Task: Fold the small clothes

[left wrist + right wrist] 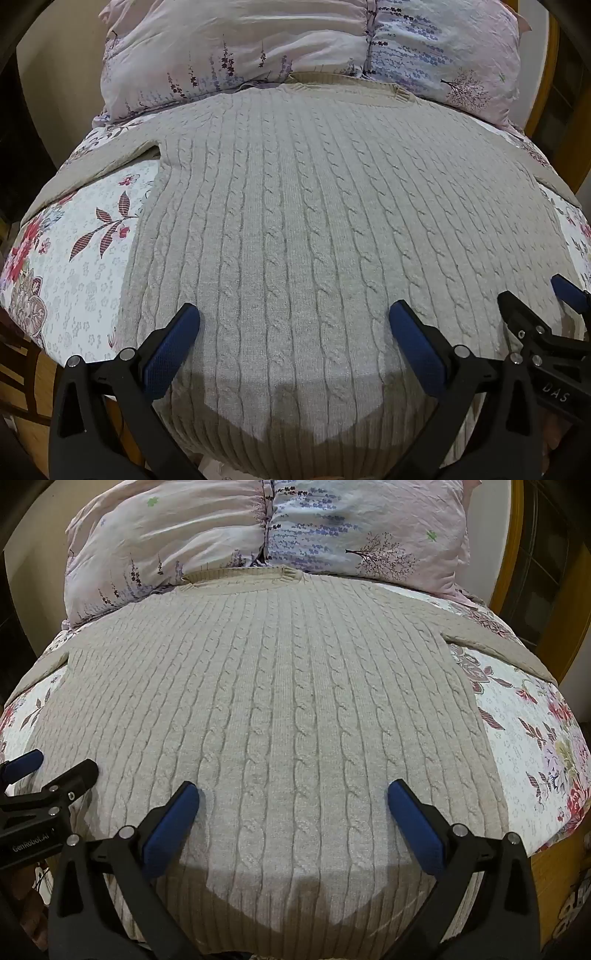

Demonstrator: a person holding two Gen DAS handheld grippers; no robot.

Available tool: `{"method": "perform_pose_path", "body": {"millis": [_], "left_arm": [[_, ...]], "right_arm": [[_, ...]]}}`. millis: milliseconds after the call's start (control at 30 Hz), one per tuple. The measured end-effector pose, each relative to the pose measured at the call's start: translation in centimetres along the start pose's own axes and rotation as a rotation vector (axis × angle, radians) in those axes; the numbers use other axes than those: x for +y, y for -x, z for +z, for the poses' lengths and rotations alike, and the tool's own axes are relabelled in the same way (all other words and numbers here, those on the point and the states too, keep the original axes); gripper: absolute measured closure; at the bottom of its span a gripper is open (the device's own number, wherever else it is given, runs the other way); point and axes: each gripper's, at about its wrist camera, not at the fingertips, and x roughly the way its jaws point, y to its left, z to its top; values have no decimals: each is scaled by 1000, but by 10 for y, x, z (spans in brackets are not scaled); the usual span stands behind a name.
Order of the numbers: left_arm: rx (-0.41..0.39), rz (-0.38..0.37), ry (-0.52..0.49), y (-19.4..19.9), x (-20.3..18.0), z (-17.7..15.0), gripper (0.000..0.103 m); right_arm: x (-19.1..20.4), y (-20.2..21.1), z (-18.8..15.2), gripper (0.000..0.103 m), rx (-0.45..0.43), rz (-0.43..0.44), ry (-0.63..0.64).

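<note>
- Sweater (pixel 295 229) of beige cable knit lies flat and face up across the middle of both frames, on a floral bedsheet (pixel 85 266).
- Its ribbed collar (pixel 347 86) sits at the top centre, touching two lavender-print pillows (pixel 236 48) that fill the upper part of each frame.
- One sleeve (pixel 92 166) runs off toward the left edge in the left wrist view; the other sleeve (pixel 495 646) runs toward the right edge in the right wrist view.
- Left gripper (pixel 293 326) stands at the bottom centre of its own view over the sweater's lower part, its blue-padded fingers spread wide with nothing between them.
- Right gripper (pixel 293 806) is likewise at the bottom centre of its view, jaws wide apart and holding nothing.
- Each gripper shows in the other's frame: the right one at the lower right edge of the left view, the left one at the lower left edge of the right view, just beside each other.
- Shadows of both fall on the ribbed hem (pixel 295 915) at the bottom.
</note>
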Motion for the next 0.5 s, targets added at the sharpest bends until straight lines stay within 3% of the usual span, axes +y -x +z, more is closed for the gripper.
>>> {"method": "perform_pose_path", "body": {"millis": [500], "left_arm": [[0, 4, -2, 0, 0, 0, 1]], "right_arm": [[0, -1, 0, 2, 1, 0, 1]]}}
